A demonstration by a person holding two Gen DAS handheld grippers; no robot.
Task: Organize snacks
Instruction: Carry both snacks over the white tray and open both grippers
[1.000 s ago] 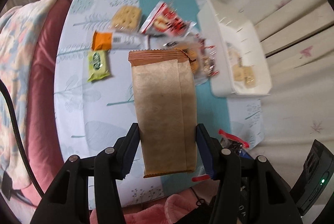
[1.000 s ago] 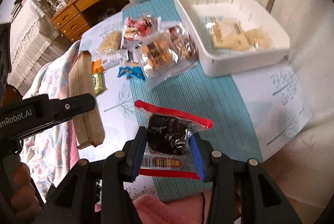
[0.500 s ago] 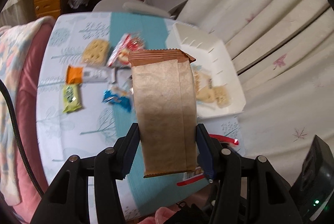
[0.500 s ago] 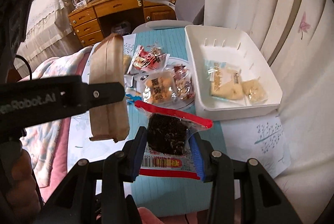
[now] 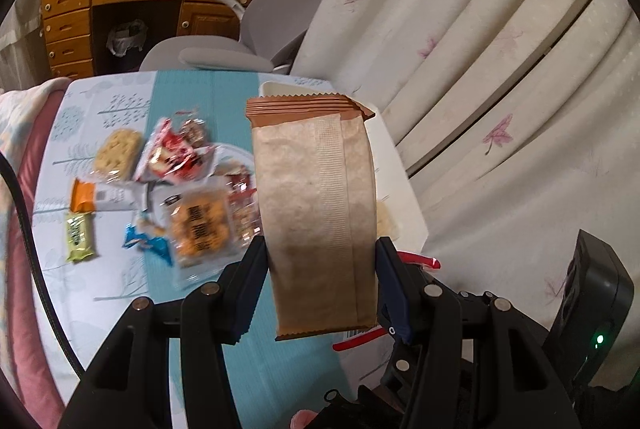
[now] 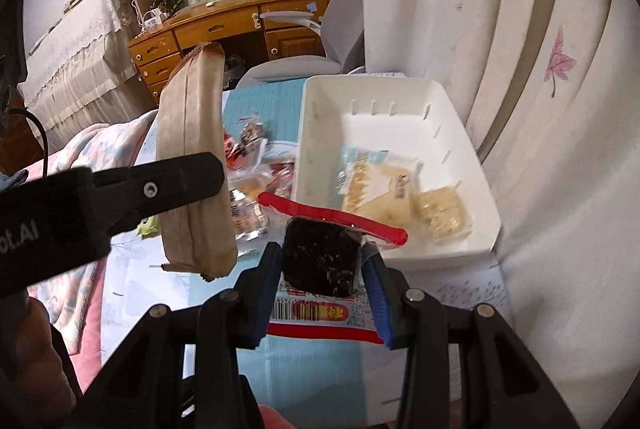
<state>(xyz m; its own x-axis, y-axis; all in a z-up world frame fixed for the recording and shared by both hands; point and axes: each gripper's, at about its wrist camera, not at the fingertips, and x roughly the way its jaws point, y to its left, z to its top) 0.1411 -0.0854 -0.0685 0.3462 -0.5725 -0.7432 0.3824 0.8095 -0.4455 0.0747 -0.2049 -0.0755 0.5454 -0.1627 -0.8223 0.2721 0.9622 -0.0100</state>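
My left gripper (image 5: 320,261) is shut on a long brown paper snack packet (image 5: 316,205) and holds it upright above the table; the packet also shows in the right wrist view (image 6: 192,157). My right gripper (image 6: 320,265) is shut on a clear, red-edged packet with a dark snack (image 6: 320,257), held just in front of the white bin (image 6: 400,89). The bin holds two pale cracker packets (image 6: 376,189). Several loose snack packets (image 5: 196,221) lie on the table left of the bin.
The table has a pale tree-print cloth with a teal runner (image 5: 188,101). A grey chair (image 5: 256,45) and a wooden desk (image 5: 132,9) stand behind it. White curtains (image 5: 500,69) hang close on the right. A pink blanket (image 5: 24,133) lies on the left.
Both grippers have risen and tilted up, each with its packet still held. The left gripper's brown packet has moved right, toward the bin.
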